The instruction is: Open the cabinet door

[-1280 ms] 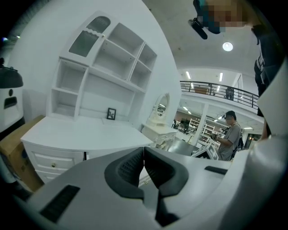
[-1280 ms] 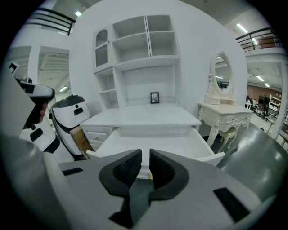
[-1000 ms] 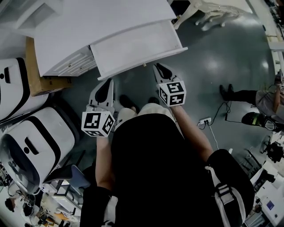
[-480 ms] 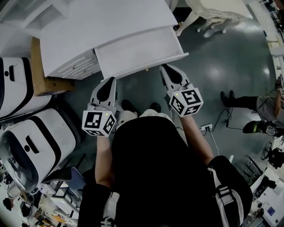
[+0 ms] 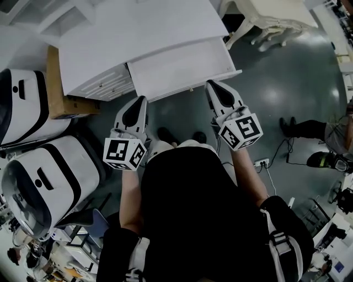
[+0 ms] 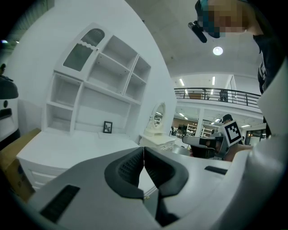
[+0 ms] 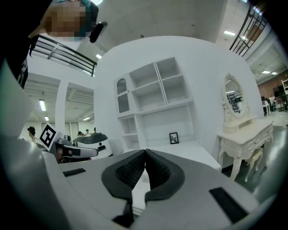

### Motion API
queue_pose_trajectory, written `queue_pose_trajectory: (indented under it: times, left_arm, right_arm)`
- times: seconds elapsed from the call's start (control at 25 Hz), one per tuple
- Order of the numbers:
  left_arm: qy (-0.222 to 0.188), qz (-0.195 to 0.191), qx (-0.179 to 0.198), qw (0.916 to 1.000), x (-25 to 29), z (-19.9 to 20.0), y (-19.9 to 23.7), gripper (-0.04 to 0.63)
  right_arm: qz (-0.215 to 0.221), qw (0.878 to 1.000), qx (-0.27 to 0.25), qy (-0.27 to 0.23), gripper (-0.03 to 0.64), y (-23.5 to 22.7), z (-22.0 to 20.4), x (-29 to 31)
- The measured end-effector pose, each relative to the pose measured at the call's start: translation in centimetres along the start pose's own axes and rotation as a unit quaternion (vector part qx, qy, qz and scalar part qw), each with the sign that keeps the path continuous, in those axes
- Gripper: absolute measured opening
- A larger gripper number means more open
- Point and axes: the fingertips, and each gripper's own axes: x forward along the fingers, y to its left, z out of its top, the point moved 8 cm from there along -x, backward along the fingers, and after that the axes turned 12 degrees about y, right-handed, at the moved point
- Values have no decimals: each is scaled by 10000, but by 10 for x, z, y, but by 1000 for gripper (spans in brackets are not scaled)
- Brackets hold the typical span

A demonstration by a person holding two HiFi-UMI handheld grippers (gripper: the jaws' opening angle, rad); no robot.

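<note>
The white cabinet [image 5: 138, 33] stands ahead of me, and its white door panel [image 5: 182, 63] juts out from the front. A small knob [image 5: 191, 88] sits on the panel's near edge. My right gripper [image 5: 213, 84] is shut and empty, its tip close under that edge just right of the knob. My left gripper [image 5: 141, 100] is also shut and empty, below the panel's left corner. In the left gripper view the pads [image 6: 130, 168] meet with nothing between them. The right gripper view shows its pads [image 7: 132, 170] pressed together in front of the cabinet top [image 7: 189, 150].
Two white-and-black machines [image 5: 38, 176] and a cardboard box [image 5: 60, 102] crowd the left side. A white dressing table [image 5: 270, 16] stands at the upper right. A person's legs [image 5: 309, 129] and a power strip [image 5: 259, 163] are on the floor to the right. Open shelves [image 6: 99, 85] hold a small picture frame [image 6: 107, 127].
Both grippers have risen toward the camera. The right one has moved further, shifting right along the panel's near edge; the left has moved only slightly.
</note>
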Motion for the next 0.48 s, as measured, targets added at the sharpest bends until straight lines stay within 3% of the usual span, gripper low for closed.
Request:
queue_pose_trajectory:
  times: [0.48]
  left_arm:
    - [12,-18,-15,10000,-8,-5,16,23]
  right_arm:
    - [-31,10000,-39,86,17,10,-5,8]
